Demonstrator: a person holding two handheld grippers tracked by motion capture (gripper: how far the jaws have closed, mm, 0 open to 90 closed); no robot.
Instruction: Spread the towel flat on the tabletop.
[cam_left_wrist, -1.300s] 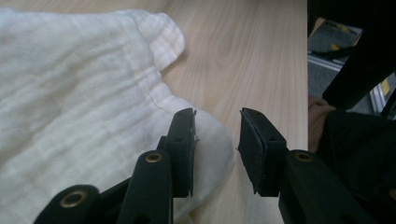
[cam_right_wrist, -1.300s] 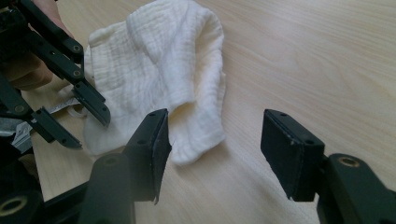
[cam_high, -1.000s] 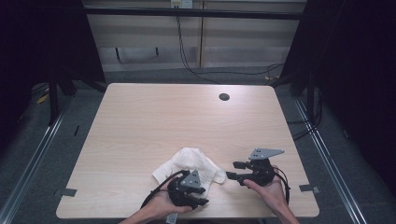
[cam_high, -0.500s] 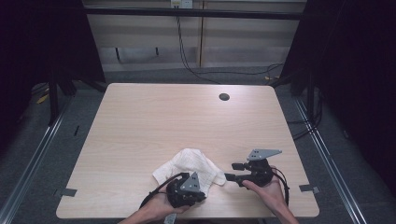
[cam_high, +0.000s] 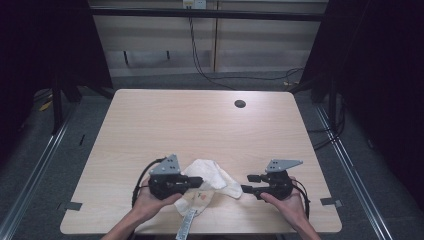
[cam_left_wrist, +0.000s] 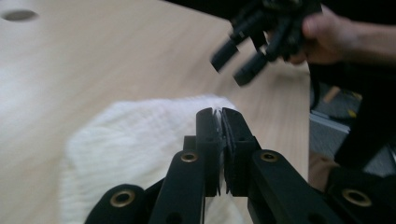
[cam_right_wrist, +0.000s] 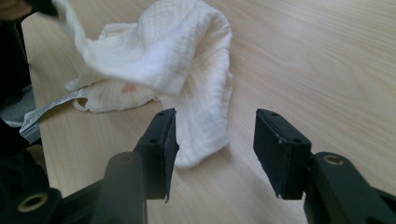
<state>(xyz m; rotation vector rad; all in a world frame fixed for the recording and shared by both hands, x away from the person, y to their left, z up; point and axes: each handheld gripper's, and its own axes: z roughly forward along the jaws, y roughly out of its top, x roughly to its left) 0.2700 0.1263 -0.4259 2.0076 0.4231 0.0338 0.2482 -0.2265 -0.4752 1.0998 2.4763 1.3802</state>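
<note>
The left gripper (cam_high: 196, 181) has just lifted the crumpled white waffle-weave cloth (cam_high: 212, 175), pinched tight, while the right gripper (cam_right_wrist: 212, 140) gapes empty, probably ready to grab the hanging end.

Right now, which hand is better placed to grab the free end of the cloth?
Right: its tool is open at the free end of the cloth; the left tool is shut on cloth.

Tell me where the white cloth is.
High view: the white cloth lies near the table's front edge, between the left gripper, shut on it, and the open right gripper.
</note>
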